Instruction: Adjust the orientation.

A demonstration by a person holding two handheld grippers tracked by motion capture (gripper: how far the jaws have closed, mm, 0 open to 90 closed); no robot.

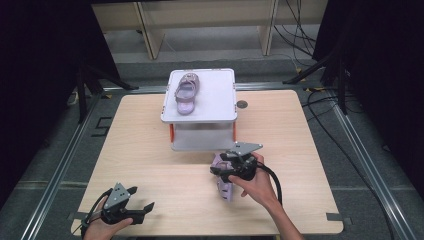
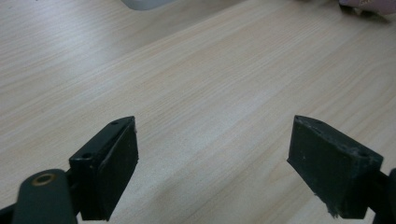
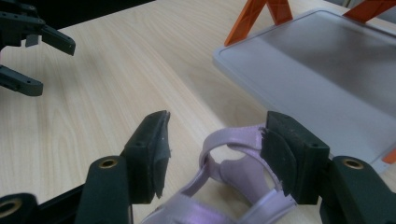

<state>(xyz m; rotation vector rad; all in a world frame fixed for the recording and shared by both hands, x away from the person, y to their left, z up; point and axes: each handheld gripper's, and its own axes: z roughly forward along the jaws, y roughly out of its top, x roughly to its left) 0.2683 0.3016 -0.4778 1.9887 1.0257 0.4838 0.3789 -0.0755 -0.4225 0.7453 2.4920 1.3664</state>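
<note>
The right tongs (image 3: 212, 149) grip a lilac sandal (image 3: 233, 186) by its strap, near the rack (image 1: 200, 107). The left tongs (image 2: 212, 168) rest wide open and empty over the worktop (image 2: 210, 79).

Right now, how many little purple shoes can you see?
2: one shoe on the rack's top shelf, one shoe on the table between the right gripper's jaws.

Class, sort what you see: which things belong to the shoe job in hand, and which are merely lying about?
In use: right gripper, sandal on table, sandal on rack, white two-tier rack.
Lying about: left gripper, idle; wooden shelving behind; floor cables.
</note>
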